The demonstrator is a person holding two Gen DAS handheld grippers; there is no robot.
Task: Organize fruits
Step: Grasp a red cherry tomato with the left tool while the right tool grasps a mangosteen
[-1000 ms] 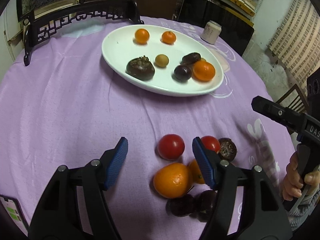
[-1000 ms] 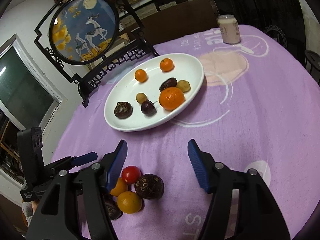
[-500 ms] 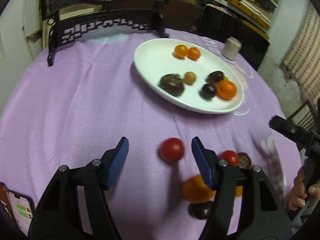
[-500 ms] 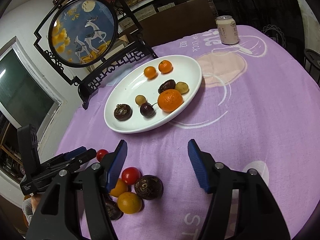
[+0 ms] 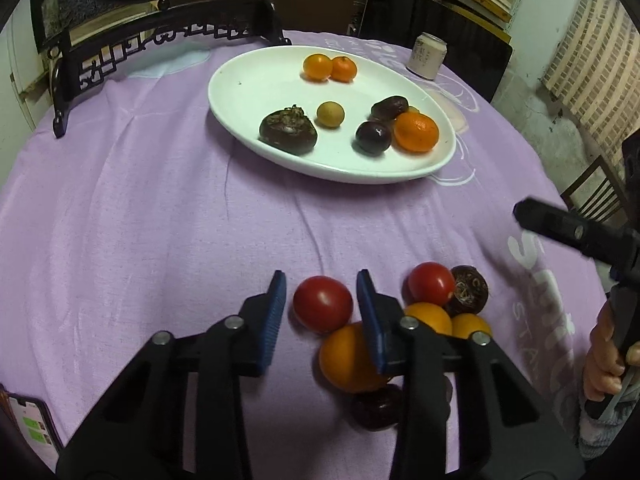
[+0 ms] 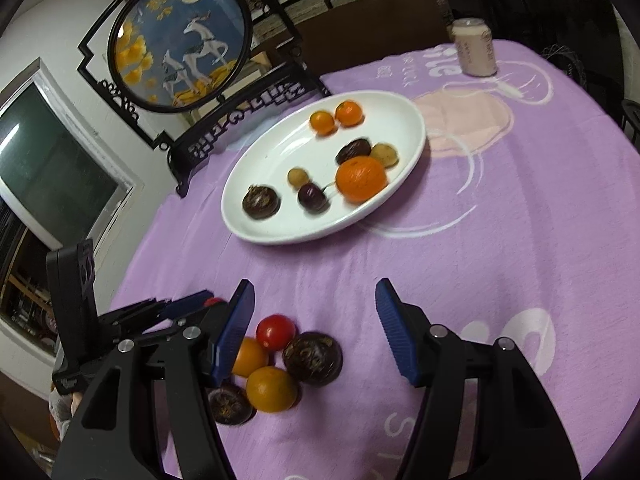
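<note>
A white oval plate point(image 5: 256, 80) point(image 6: 400, 120) holds several fruits: small oranges, a big orange point(image 5: 416, 132), dark plums and a mangosteen point(image 5: 288, 132). Loose fruit lies on the purple cloth near me. My left gripper point(image 5: 321, 304) has its jaws partly closed around a red tomato point(image 5: 322, 303), with narrow gaps each side; I cannot tell if the pads touch it. Beside it lie an orange point(image 5: 348, 356), a second tomato point(image 5: 431, 283) and a mangosteen point(image 5: 468, 290). My right gripper point(image 6: 314, 320) is open and empty above the cloth, right of the pile point(image 6: 276, 364).
A carved black stand with a round painted screen point(image 6: 180, 36) is behind the plate. A pale can point(image 6: 474, 46) point(image 5: 428, 56) stands at the far edge. A phone point(image 5: 32, 428) lies at the near left. Chairs stand around the table.
My left gripper's jaws have narrowed around the red tomato. In its view the tomato now lies close to the fruit pile again. The right gripper has hardly moved.
</note>
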